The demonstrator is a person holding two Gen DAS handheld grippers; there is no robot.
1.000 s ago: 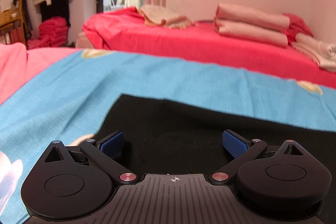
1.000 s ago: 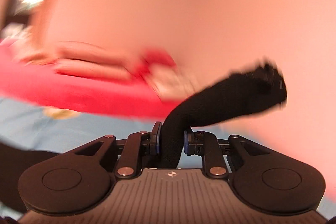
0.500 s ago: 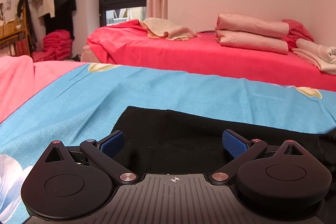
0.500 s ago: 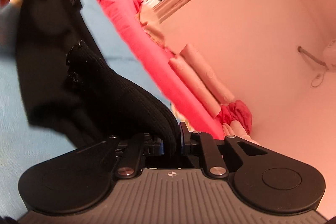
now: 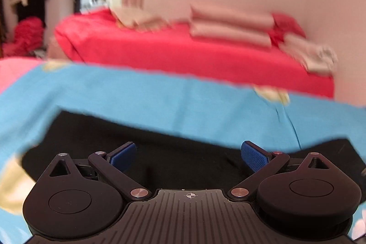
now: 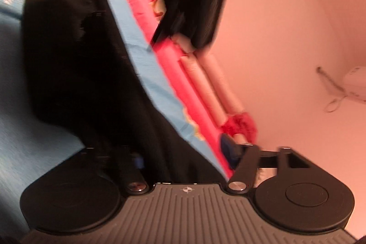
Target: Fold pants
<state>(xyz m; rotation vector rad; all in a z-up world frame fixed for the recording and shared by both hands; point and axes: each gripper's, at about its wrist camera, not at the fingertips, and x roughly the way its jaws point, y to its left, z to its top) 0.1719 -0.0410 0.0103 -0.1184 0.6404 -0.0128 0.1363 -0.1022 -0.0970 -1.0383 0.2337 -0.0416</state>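
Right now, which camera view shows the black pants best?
The left wrist view: the black pants lie flat on the blue sheet, their far edge visible, beneath the open left gripper. The right wrist view shows only a blurred dark mass running between the spread fingers of the right gripper.

The left gripper point(image 5: 188, 156) was level with its blue-padded fingers point(image 5: 254, 158) spread wide apart and nothing between them, while the right gripper point(image 6: 183, 158) was rolled steeply to one side with its fingers point(image 6: 228, 149) likewise parted, its view blurred.
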